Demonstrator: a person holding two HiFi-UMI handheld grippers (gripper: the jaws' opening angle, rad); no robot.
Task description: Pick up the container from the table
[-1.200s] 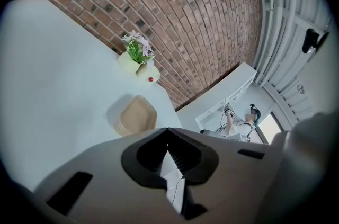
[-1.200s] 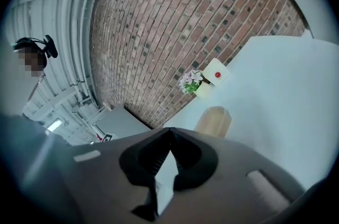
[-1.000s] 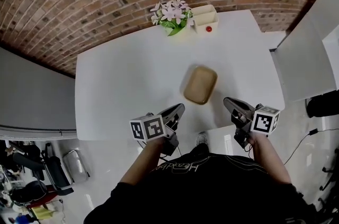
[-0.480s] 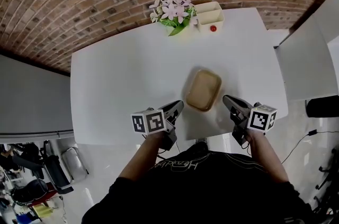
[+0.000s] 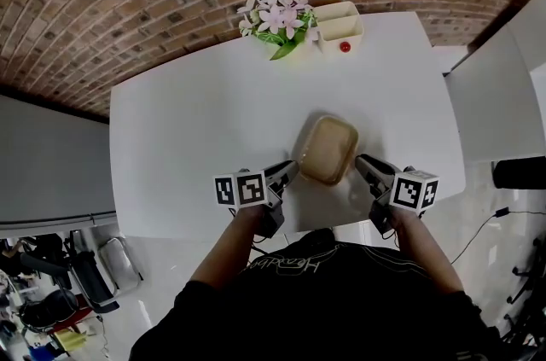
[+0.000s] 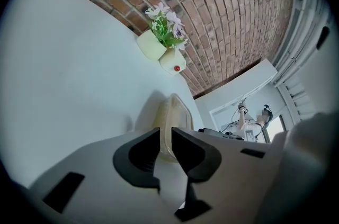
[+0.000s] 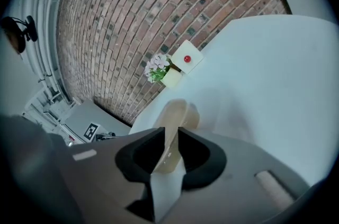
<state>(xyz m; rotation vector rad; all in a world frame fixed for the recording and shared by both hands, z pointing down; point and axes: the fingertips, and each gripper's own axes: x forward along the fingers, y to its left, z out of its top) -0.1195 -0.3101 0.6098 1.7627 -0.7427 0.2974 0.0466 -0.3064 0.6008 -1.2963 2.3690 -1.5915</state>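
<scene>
A tan container (image 5: 327, 148) with a clear lid lies on the white table (image 5: 196, 137), near its front edge. My left gripper (image 5: 290, 170) is just off the container's near left edge, and my right gripper (image 5: 362, 161) is just off its near right edge. In the left gripper view the container (image 6: 175, 117) shows through a narrow gap between the jaws of the left gripper (image 6: 166, 138). In the right gripper view the jaws of the right gripper (image 7: 171, 138) are opening, with the container (image 7: 175, 114) in line beyond them. Neither gripper presses on it.
A pot of pink flowers (image 5: 275, 20) and a cream box (image 5: 339, 28) with a red ball (image 5: 345, 47) stand at the table's far edge by the brick wall. The table's front edge runs right under both grippers. White furniture stands to the right.
Both grippers have come forward and down over the table's front edge, closing in on the container from either side. The container has stayed in place.
</scene>
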